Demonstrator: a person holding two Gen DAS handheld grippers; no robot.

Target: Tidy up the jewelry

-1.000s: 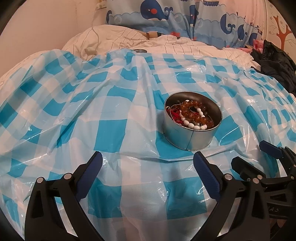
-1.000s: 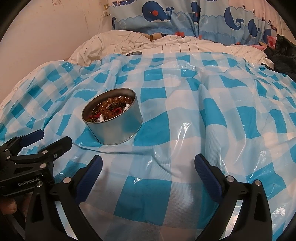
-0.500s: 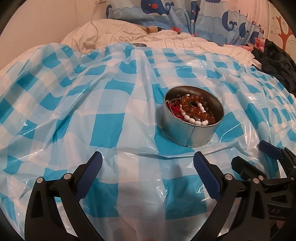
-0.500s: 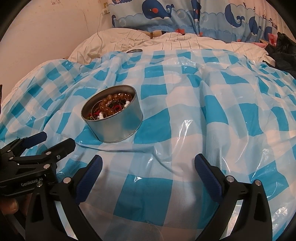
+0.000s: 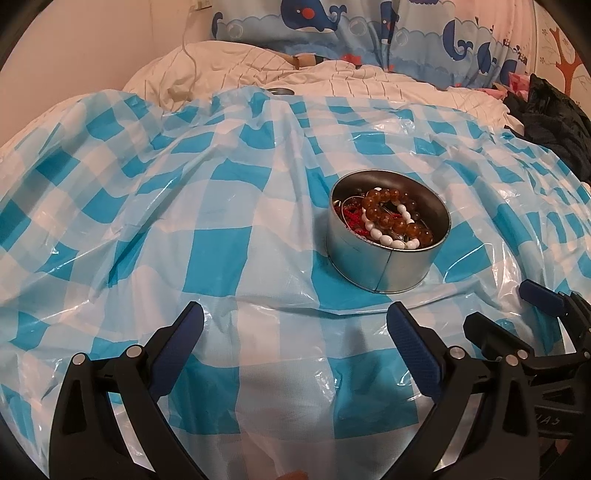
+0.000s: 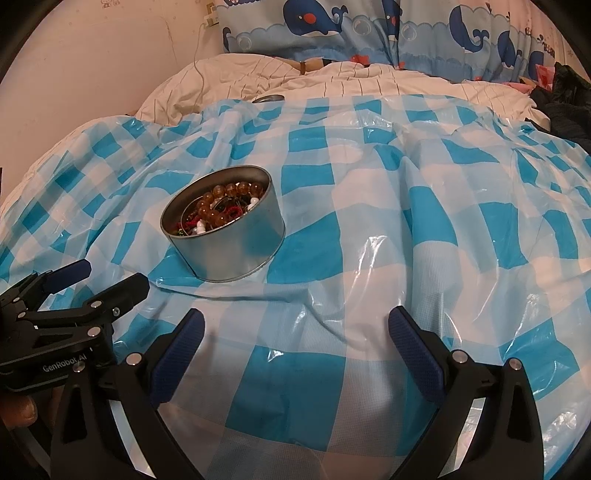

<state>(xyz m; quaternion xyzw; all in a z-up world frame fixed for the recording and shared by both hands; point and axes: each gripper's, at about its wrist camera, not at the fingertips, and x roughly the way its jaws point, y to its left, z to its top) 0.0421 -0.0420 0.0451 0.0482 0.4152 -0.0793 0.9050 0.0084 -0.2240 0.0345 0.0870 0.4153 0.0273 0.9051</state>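
Both claws gape apart, empty; the tin [image 5: 388,254] sits slightly higher and nearer centre frame than a second ago.

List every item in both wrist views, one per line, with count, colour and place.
metal tin: one, silver, on the checked sheet, lid off
amber bead bracelet: one, brown, inside the tin
white bead bracelet: one, white, inside the tin
plastic sheet: one, blue-white check, over the bed
quilt: one, cream, far end
whale fabric: blue, behind
dark clothing: black, far right
left gripper: open, empty
right gripper: open, empty
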